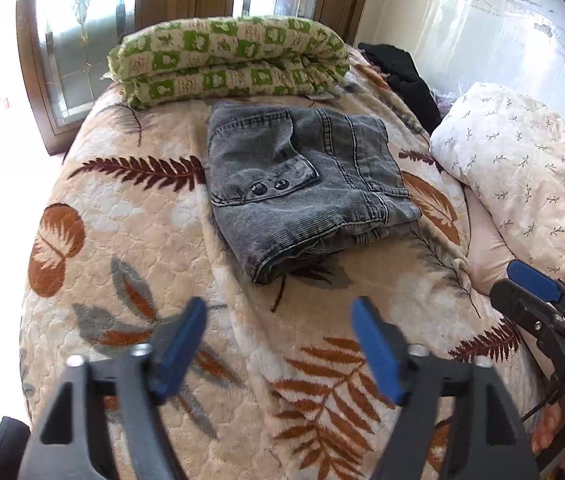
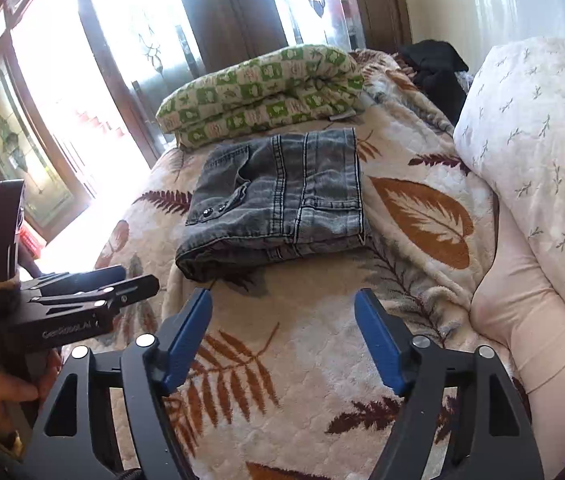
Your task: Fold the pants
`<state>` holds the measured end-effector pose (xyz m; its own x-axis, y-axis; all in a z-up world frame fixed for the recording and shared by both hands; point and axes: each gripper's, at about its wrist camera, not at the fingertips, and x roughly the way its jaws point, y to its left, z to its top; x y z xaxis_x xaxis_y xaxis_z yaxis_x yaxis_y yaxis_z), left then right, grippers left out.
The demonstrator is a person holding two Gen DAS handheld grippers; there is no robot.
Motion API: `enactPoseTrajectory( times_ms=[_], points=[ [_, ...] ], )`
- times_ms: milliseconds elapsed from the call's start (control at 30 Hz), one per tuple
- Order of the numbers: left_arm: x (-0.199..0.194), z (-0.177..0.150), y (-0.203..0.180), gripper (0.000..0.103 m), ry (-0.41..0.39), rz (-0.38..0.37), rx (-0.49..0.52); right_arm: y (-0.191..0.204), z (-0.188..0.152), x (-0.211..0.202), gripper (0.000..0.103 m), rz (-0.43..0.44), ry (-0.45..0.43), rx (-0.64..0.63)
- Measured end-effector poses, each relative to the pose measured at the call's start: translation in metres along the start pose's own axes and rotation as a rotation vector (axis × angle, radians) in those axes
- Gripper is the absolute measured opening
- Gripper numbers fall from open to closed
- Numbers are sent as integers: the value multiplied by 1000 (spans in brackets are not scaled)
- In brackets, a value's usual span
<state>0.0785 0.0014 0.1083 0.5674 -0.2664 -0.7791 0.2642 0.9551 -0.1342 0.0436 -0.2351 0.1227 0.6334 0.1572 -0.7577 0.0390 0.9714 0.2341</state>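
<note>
Gray pants (image 1: 302, 184) lie folded on the bed blanket (image 1: 130, 248), ahead of both tongs. Left tongs (image 1: 280, 346) and right tongs (image 2: 284, 338) spread apart, empty, clear of the pants.

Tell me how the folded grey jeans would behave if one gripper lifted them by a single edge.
The grey jeans are soft stacked denim, so the layers would probably droop and unfold. Several thick layers suggest they are fairly heavy for their size. On the plush leaf-print blanket they would likely drag rather than slide.
</note>
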Motion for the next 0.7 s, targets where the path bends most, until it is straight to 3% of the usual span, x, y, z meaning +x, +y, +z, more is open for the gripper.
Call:
enactPoseTrajectory(
  times_ms=[133,200,367,700],
  points=[
    [-4,-8,6,87,3,0,-18,6,-4,-11,80,-32,-43,-19],
    [-6,-12,9,95,2,10,-24,7,-6,-18,85,-40,-73,-20],
    [-19,-18,11,100,-42,55,-22,8,-10,-33,89,-58,-123,-31],
    [-30,-12,1,103,-84,55,15,9,-15,-41,101,-62,-105,-25]
  ],
)
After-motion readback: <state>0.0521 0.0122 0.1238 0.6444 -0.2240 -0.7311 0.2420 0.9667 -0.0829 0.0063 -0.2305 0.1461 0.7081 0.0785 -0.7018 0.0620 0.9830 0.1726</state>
